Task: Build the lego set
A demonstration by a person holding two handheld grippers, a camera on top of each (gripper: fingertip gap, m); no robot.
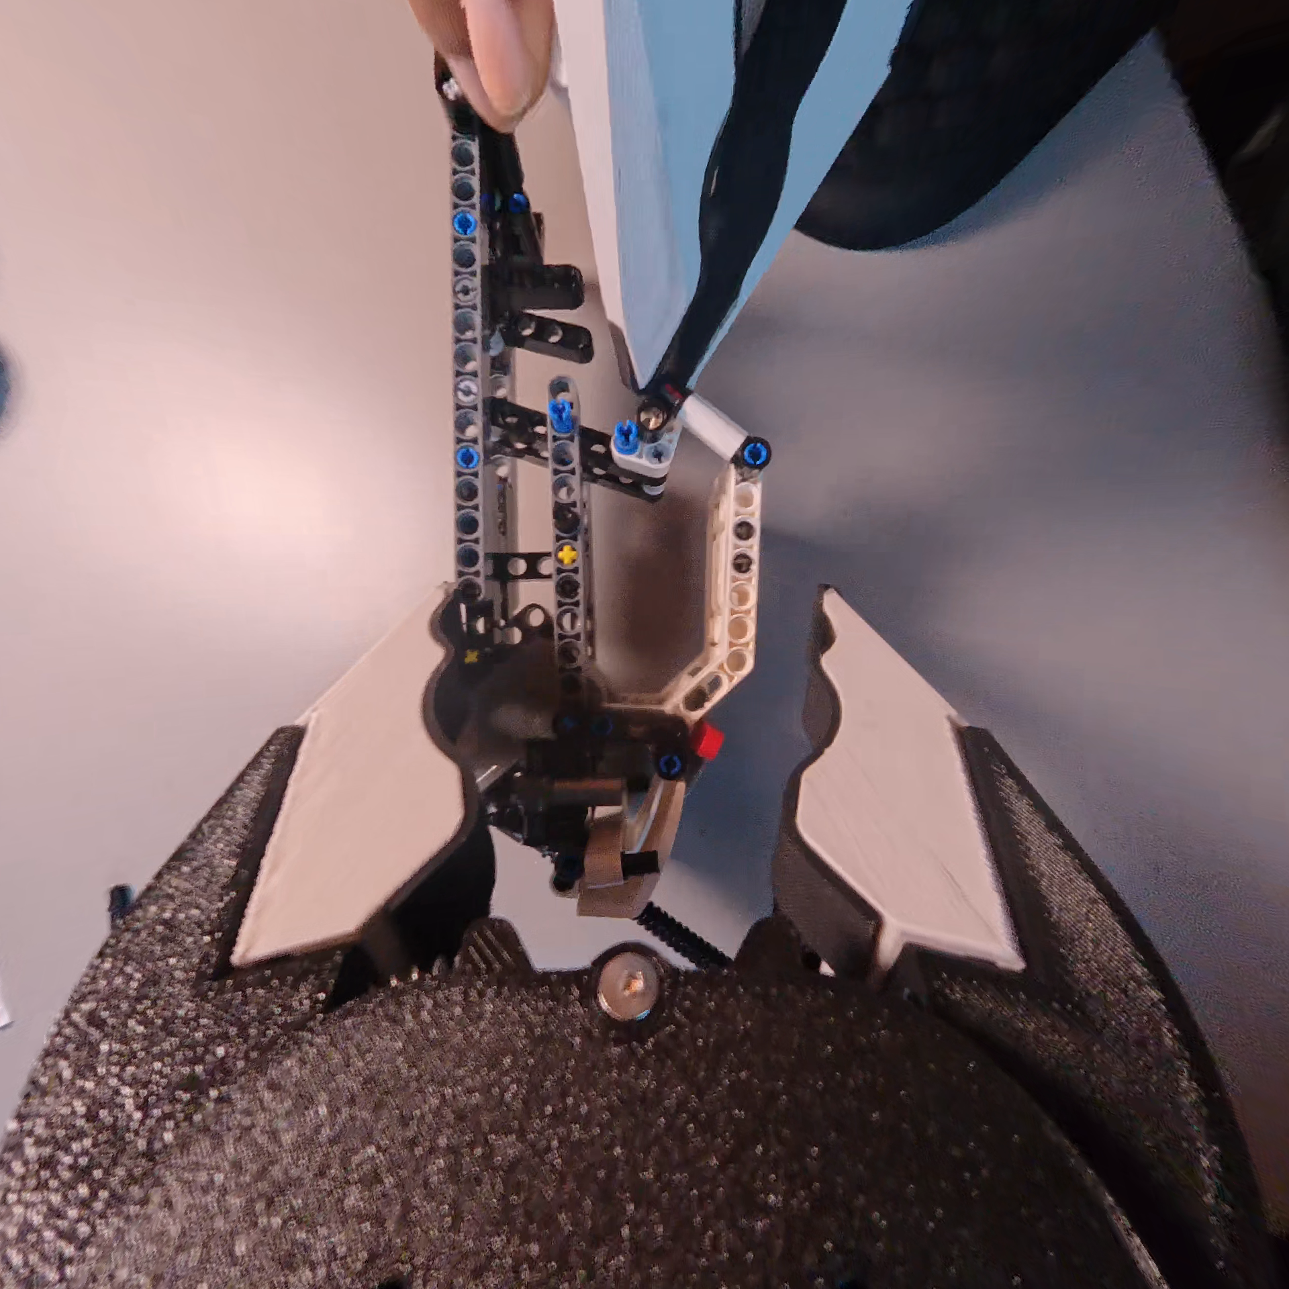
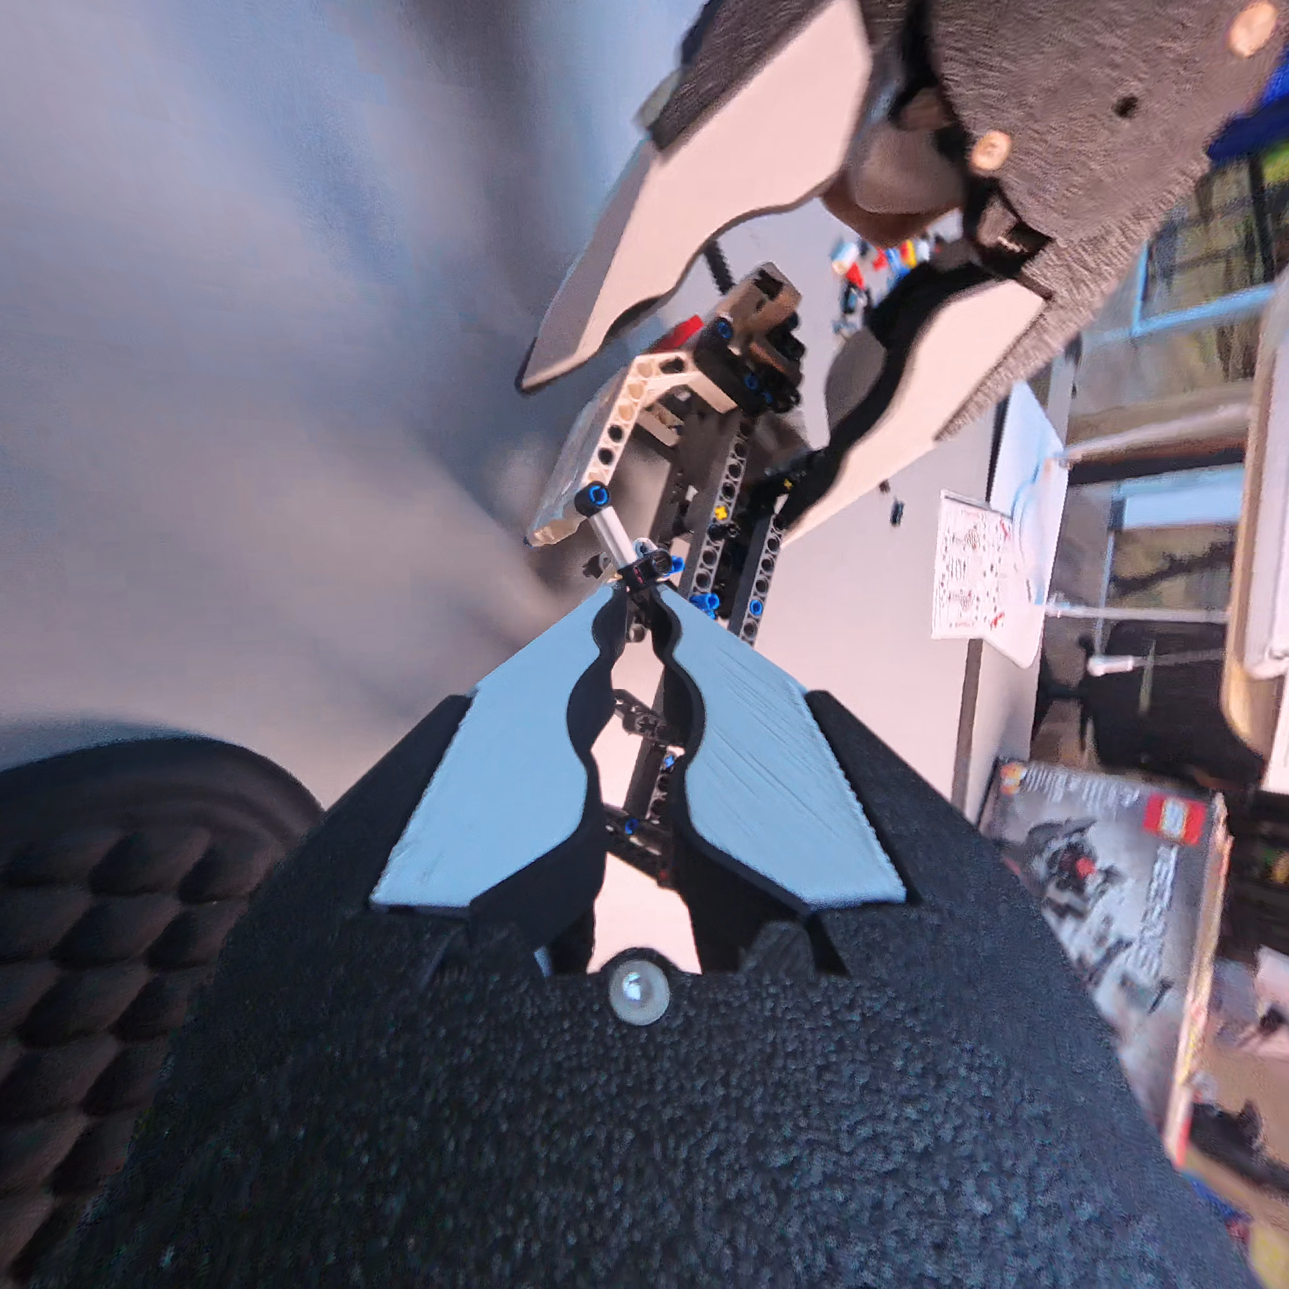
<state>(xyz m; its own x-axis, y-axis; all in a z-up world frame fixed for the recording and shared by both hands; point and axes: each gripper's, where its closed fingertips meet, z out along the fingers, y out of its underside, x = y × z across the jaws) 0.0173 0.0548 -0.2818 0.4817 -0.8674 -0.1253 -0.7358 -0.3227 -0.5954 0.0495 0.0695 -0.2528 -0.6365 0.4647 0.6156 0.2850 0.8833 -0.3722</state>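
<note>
The lego build [image 1: 558, 530] is a frame of long grey beams, black cross beams, a white angled beam [image 1: 739, 558], blue pins and a red piece. It lies between the fingers of my left gripper [image 1: 635, 607], which is open; the left finger touches the build and the right finger stands apart. A person's finger [image 1: 499, 56] holds the far end. My right gripper [image 2: 638, 586] is shut on a small black connector [image 2: 649, 563] at the end of a white cylinder [image 2: 614, 533]. This connector also shows in the left wrist view [image 1: 656, 411]. The build also shows in the right wrist view [image 2: 725, 446].
A lego box [image 2: 1102, 893] lies at the right, with an instruction sheet [image 2: 976, 579] and loose coloured pieces [image 2: 879, 258] beyond it. A black quilted object [image 2: 104, 907] sits at the lower left. The pale tabletop [image 1: 209, 418] lies under the build. My hands' fingertips stand some 5 cm from each other.
</note>
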